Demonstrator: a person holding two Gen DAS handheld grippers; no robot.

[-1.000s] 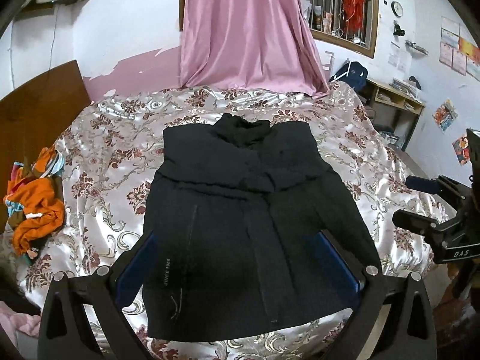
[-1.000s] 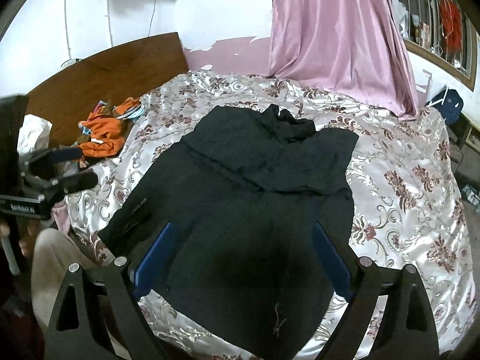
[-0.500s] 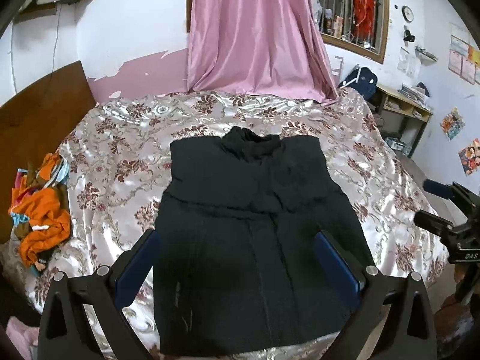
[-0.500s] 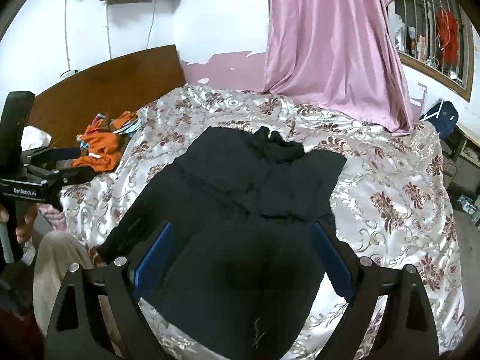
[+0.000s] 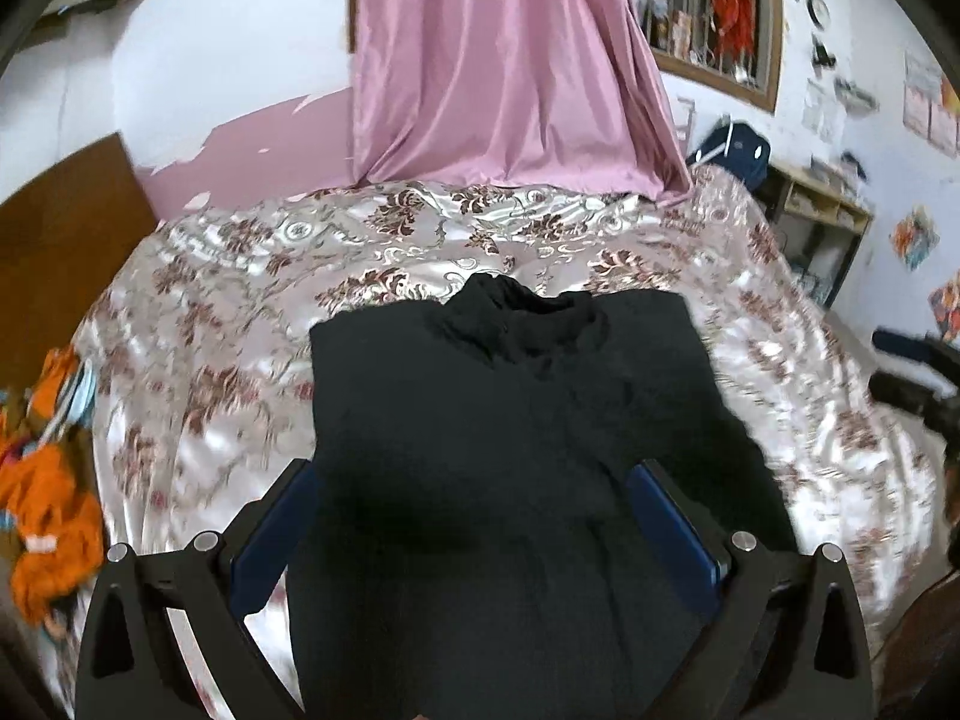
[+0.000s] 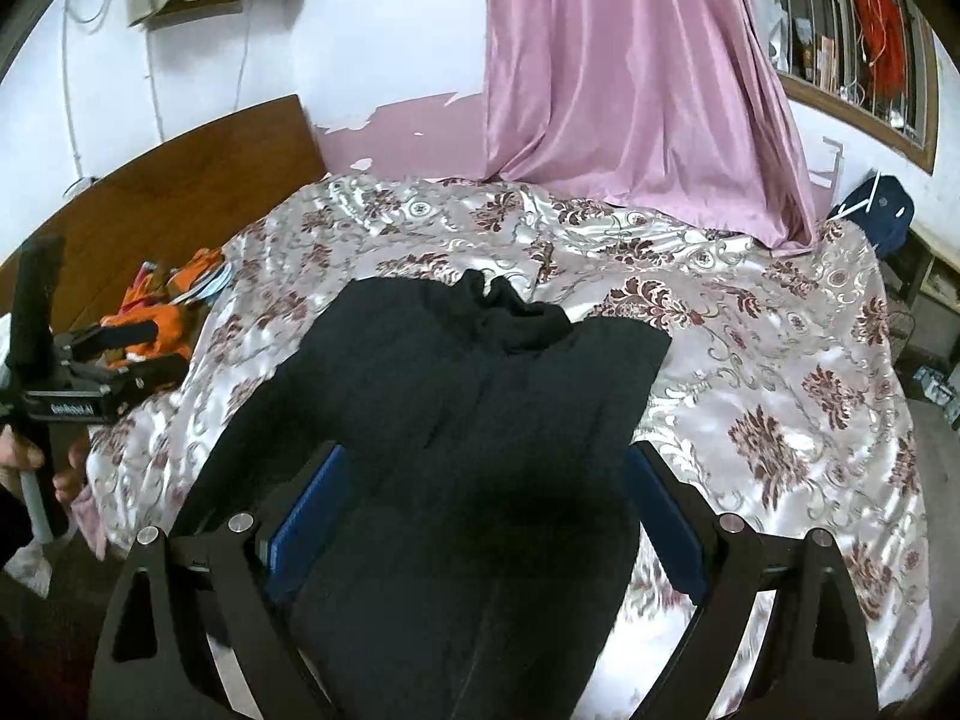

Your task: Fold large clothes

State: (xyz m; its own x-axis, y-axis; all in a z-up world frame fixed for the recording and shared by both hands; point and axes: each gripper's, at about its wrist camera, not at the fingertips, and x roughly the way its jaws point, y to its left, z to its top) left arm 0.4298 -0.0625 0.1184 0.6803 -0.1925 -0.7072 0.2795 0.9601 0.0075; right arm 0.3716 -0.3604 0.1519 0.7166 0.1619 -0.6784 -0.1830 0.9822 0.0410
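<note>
In the left wrist view, the black garment (image 5: 510, 450) is seen spread flat on the floral bedspread (image 5: 210, 360), collar at the far end and hem at the near edge of the bed. Its long axis is laid near-to-far, almost straight along the line the left gripper (image 5: 474, 516) points. The jaws are held wide apart with nothing between the blue pads; the garment's lower body is framed between them, lying beneath and ahead rather than gripped. At the far right edge the other tool is glimpsed, blurred. An orange heap of clothes (image 5: 48, 528) is noted at the left, well apart from the garment, and a pink curtain (image 5: 510, 72) hangs at the far side.

In the right wrist view, the same garment (image 6: 468, 420) is seen running from near to far with a slight lean to the right at the collar. The right gripper (image 6: 480, 510) is likewise spread wide and empty, the garment's near half beneath and ahead of it. The left gripper (image 6: 138, 360) is seen at the left edge, carried by a hand (image 6: 36, 468), beside the garment's left side. Neither hand is judged clearly nearer: each is placed toward its own side of the hem, which suggests a near-end grasp for the coming fold.
</note>
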